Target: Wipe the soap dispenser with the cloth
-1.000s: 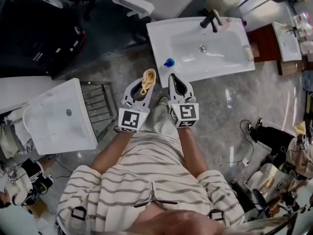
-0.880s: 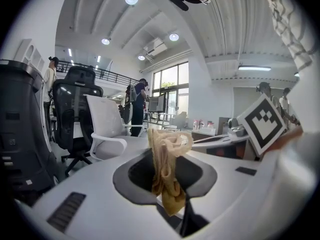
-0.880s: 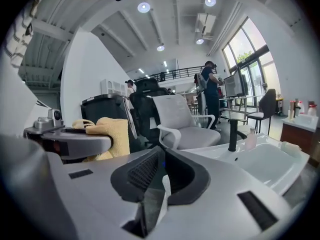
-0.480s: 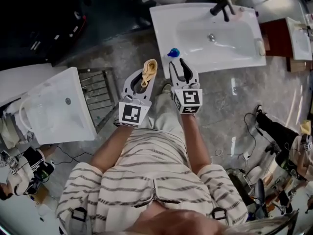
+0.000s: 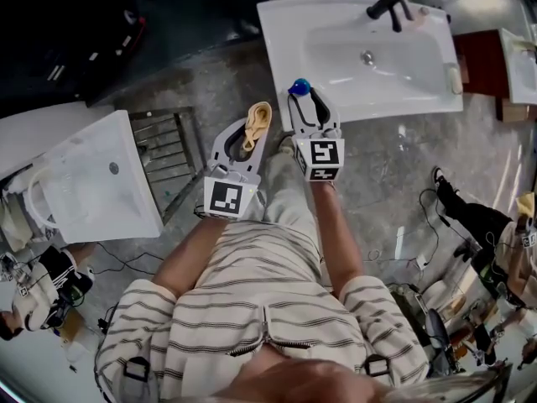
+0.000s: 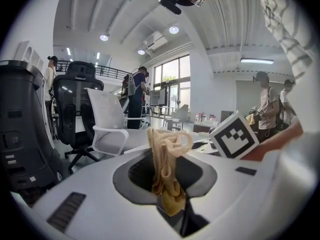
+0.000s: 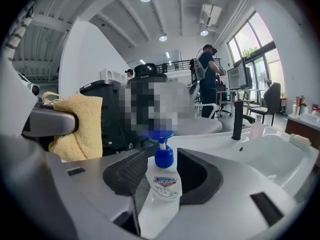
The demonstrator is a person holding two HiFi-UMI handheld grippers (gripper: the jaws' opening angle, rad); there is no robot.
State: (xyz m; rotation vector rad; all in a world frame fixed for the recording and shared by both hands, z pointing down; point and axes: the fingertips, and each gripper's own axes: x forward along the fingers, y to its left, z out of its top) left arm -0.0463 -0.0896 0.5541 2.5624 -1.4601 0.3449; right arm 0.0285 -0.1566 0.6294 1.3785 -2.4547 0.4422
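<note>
The soap dispenser (image 5: 299,86), a white bottle with a blue pump, stands on the near left corner of the white sink (image 5: 281,53). My right gripper (image 5: 300,99) straddles it. Its jaws have just been opening, and the bottle (image 7: 163,184) stands between the dark pads (image 7: 131,171) without being squeezed. My left gripper (image 5: 248,141) hovers to the left, short of the sink, shut on a tan cloth (image 5: 258,116). In the left gripper view the cloth (image 6: 165,164) sticks up bunched from the closed jaws.
A black faucet (image 5: 390,7) stands at the sink's far edge. A second white basin (image 5: 84,191) and a metal rack (image 5: 168,166) lie on the floor to the left. Cables and gear (image 5: 453,217) lie on the floor to the right. Office chairs and people stand beyond.
My right gripper has moved forward to the sink corner and its jaws have spread around the dispenser. The left gripper, still holding the cloth, has barely shifted.
</note>
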